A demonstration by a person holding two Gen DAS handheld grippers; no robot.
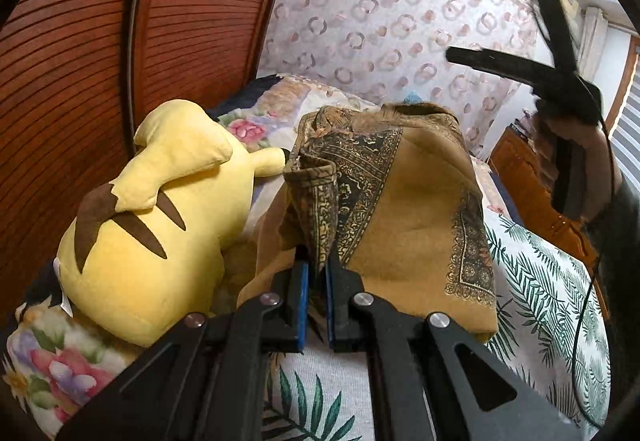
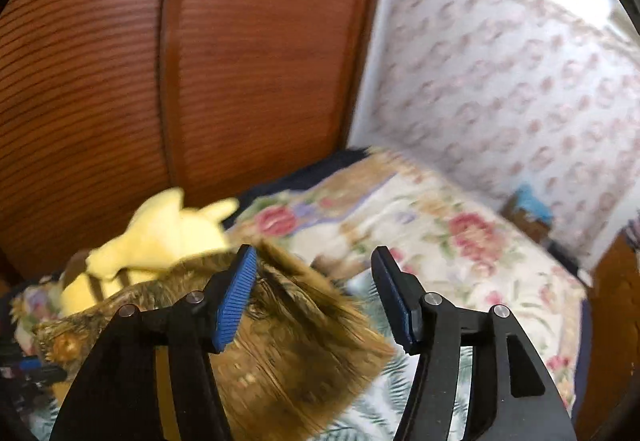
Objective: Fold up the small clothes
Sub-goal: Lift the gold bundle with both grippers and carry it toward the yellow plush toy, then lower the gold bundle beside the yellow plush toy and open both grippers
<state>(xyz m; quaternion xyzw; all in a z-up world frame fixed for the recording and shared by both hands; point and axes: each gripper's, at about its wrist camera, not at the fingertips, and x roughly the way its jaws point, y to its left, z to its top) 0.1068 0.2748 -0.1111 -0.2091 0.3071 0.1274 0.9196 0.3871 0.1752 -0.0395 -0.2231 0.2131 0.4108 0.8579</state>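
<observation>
Left gripper (image 1: 316, 273) jaws pinched on a bunched edge of the mustard patterned cloth (image 1: 416, 217), lifted above the bed (image 1: 552, 281) beside the yellow plush (image 1: 160, 225); right gripper (image 2: 316, 297) jaws wide apart, empty – fold unfinished, cloth not yet flat

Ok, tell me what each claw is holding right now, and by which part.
Left claw pinches the mustard patterned scarf by a bunched fold of its printed border. Right claw is open, holding nothing.

Right wrist view smeared throughout: brown cloth (image 2: 288, 341) and yellow plush (image 2: 160, 237) blurred. Plush partly hidden behind cloth; cloth's lower part behind tool arms.
</observation>
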